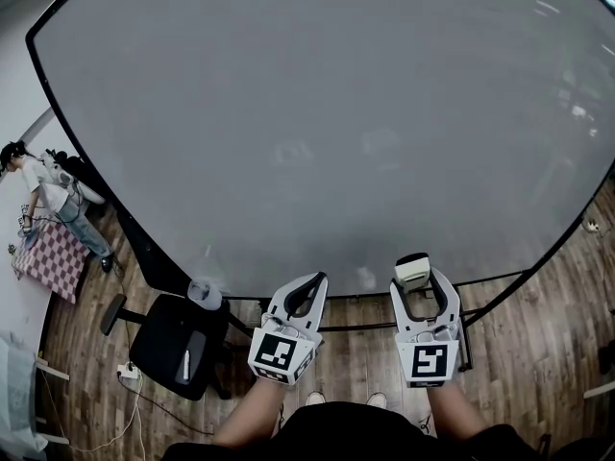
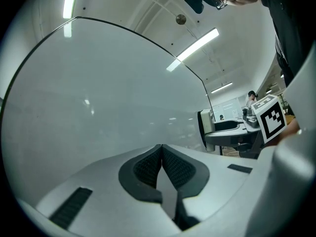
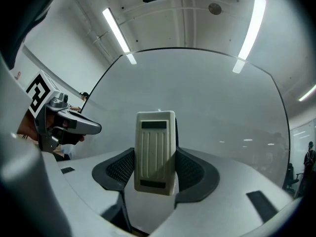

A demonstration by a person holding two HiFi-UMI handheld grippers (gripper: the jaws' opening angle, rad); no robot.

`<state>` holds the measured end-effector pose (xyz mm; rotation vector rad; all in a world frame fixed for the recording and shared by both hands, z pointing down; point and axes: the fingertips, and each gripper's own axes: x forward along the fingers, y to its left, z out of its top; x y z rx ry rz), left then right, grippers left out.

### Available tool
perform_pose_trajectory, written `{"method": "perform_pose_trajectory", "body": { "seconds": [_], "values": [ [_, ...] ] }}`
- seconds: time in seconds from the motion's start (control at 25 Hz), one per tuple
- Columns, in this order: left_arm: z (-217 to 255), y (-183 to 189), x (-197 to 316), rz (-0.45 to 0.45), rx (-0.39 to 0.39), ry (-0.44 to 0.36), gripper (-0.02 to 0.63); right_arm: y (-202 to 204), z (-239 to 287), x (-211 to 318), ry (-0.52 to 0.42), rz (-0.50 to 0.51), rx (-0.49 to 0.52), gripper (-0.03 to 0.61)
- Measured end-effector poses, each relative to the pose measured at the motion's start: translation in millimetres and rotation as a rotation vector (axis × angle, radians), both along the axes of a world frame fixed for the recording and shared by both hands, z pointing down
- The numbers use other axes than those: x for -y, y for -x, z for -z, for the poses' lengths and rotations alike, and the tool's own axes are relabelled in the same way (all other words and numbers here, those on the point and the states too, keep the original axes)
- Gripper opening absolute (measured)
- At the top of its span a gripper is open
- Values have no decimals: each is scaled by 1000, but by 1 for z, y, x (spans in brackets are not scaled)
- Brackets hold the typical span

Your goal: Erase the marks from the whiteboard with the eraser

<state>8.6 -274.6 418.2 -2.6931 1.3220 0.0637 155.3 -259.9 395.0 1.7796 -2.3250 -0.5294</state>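
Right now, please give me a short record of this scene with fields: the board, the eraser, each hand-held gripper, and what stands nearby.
whiteboard: large, dark frame; only faint smudges, no clear marks
eraser: pale, ribbed, upright between the right jaws, near the board's lower edge
right hand-held gripper: jaws closed on the eraser
left hand-held gripper: jaws together, empty
contact of eraser with board: cannot tell
nearby: black office chair on a wooden floor, lower left

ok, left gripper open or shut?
Shut, empty. Its own view shows the left gripper with pads touching, nothing between; the right gripper holds the eraser.
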Motion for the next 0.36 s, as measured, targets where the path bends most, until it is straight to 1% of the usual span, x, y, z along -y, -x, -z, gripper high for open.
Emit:
{"method": "perform_pose_trajectory", "body": {
  "seconds": [0.12,0.36],
  "values": [
    [1,-2,0,0,-1,0,20,2,-1,0,11,4,3,273],
    [0,-3,-2,-2,-2,-1,20,6,-2,-2,3,16,-15,273]
  ]
}}
